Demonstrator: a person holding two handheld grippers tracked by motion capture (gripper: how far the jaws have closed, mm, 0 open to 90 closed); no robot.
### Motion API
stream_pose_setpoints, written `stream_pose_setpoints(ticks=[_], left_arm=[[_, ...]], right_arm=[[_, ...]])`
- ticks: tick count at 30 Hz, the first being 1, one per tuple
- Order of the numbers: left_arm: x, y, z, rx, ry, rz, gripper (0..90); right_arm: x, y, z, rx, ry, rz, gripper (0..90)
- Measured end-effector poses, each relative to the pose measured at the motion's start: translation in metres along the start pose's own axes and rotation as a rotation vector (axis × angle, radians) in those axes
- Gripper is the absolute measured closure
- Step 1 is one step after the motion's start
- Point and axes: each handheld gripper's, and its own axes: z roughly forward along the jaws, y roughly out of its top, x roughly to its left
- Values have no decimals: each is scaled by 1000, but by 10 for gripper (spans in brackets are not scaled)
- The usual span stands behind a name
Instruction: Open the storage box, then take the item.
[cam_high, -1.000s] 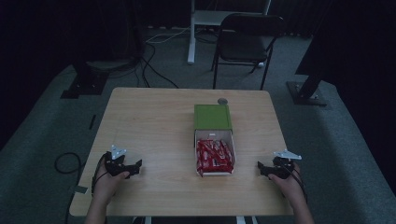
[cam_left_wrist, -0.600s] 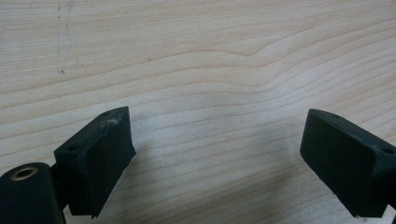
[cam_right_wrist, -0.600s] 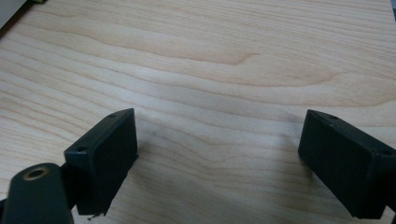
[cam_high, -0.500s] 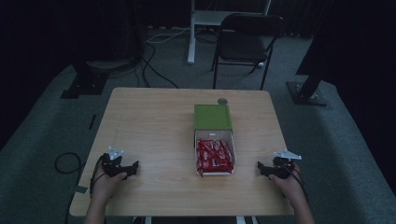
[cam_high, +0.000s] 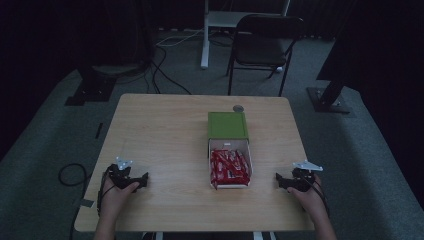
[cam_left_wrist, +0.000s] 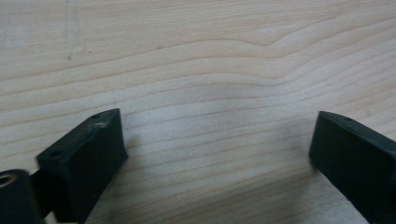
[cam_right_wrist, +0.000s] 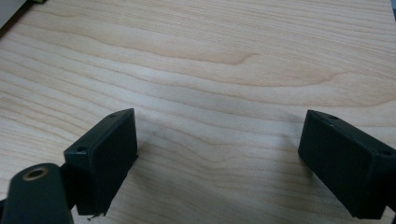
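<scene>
Resting at lower left of the high view, the left gripper (cam_high: 142, 180) had just been opening, jaws wide, nothing between them. Right gripper (cam_high: 281, 181), lower right: spread wide, empty. Box (cam_high: 243, 146) of red packets (cam_high: 228, 167): centre of table (cam_high: 160, 130), untouched. Step judged: start; next, reaching inward.

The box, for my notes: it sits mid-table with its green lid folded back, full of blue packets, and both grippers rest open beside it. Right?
One slip: the packets are red, not blue, as the high view shows. The box is mid-table, green lid back, left gripper and right gripper open on either side.
</scene>
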Motion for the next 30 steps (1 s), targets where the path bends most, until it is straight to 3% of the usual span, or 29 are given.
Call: stream_pose_setpoints(ticks=[17,19,30], left_arm=[[-1,0,0,1,5,-7,39],[-1,0,0,1,5,-8,38],[-1,0,0,3,5,-8,38]], right_arm=[[-1,0,-1,-8,-4,14,139],[-2,-1,-2,-16,7,45,138],[2,11,-17,-35,8,40,138]])
